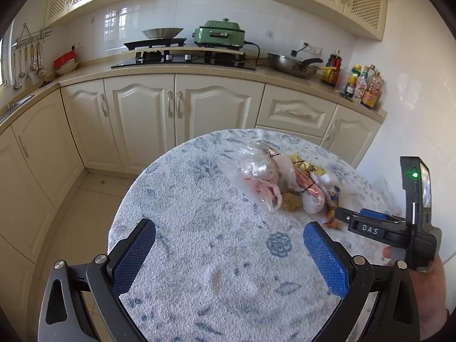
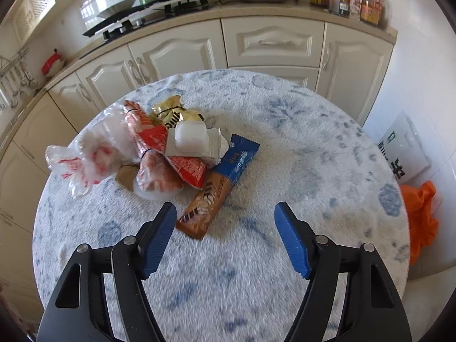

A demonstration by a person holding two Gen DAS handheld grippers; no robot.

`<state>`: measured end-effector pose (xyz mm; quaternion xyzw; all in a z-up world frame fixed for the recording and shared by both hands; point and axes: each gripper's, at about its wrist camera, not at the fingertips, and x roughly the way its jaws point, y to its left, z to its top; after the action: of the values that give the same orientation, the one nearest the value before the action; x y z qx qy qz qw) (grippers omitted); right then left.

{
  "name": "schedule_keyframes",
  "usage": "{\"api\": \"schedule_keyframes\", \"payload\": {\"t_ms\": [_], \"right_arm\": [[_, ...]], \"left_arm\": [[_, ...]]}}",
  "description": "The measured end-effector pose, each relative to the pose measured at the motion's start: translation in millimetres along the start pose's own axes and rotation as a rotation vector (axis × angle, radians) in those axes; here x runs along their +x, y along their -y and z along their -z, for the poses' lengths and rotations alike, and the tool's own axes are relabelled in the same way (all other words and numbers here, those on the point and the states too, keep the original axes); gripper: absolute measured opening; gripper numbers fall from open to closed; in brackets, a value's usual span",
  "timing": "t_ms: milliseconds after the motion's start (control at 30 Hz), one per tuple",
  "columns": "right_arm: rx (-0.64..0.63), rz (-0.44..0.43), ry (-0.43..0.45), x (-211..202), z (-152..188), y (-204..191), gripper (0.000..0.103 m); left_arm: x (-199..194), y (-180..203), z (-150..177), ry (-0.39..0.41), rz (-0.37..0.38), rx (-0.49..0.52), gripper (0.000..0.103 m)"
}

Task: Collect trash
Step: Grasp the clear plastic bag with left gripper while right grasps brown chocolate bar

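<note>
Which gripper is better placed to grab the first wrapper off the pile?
Probably right. The right gripper is open with the orange-blue wrapper just ahead of its fingers. The left gripper, also open, sits farther from the pile.

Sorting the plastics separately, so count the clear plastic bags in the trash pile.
2, possibly more underneath. One crumpled red-printed clear bag lies at the pile's left edge. A knotted clear bag with pinkish contents sits at the front, just ahead of the open right claw. Wrappers cover the rest.
</note>
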<state>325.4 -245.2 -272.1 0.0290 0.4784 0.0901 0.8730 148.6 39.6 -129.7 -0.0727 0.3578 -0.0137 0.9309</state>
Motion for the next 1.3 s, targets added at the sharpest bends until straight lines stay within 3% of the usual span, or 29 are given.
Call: {"api": "schedule_keyframes", "payload": {"t_ms": [200, 300, 367, 533, 700, 1000, 1033, 1100, 1167, 1300], "right_arm": [[-0.016, 0.047, -0.010, 33.4, -8.7, -4.6, 0.054], [-0.070, 0.089, 0.020, 38.0, -11.7, -8.4, 0.037], [-0.074, 0.078, 0.025, 37.0, -12.0, -4.1, 0.020], [-0.030, 0.042, 0.012, 27.7, -6.7, 18.9, 0.019], [0.014, 0.014, 0.005, 15.5, 3.0, 36.1, 0.019], [0.024, -0.027, -0.004, 5.5, 12.4, 39.9, 0.019], [0.024, -0.027, -0.006, 5.0, 13.1, 40.0, 0.019], [0.025, -0.025, -0.010, 4.6, 14.6, 40.8, 0.019], [0.027, -0.026, -0.013, 3.5, 15.7, 42.4, 0.019], [0.034, -0.029, -0.014, -1.9, 19.8, 44.3, 0.019]], "left_arm": [[30.5, 10.0, -15.0, -0.015, 0.009, 0.014, 0.102], [44.2, 15.6, -18.2, -0.016, 0.012, 0.018, 0.102], [51.8, 18.6, -19.2, -0.009, 0.010, 0.023, 0.102], [83.6, 24.1, -25.1, -0.005, -0.014, 0.056, 0.102], [131.3, 31.5, -31.8, -0.050, -0.042, 0.107, 0.102], [211.9, 44.7, -50.1, -0.112, -0.048, 0.181, 0.100], [220.5, 43.3, -51.9, -0.116, -0.023, 0.174, 0.095], [237.5, 38.0, -53.7, -0.156, 0.060, 0.136, 0.066], [240.8, 33.4, -55.5, -0.157, 0.070, 0.116, 0.048], [236.0, 12.5, -57.7, -0.164, 0.127, 0.029, 0.045]]}}
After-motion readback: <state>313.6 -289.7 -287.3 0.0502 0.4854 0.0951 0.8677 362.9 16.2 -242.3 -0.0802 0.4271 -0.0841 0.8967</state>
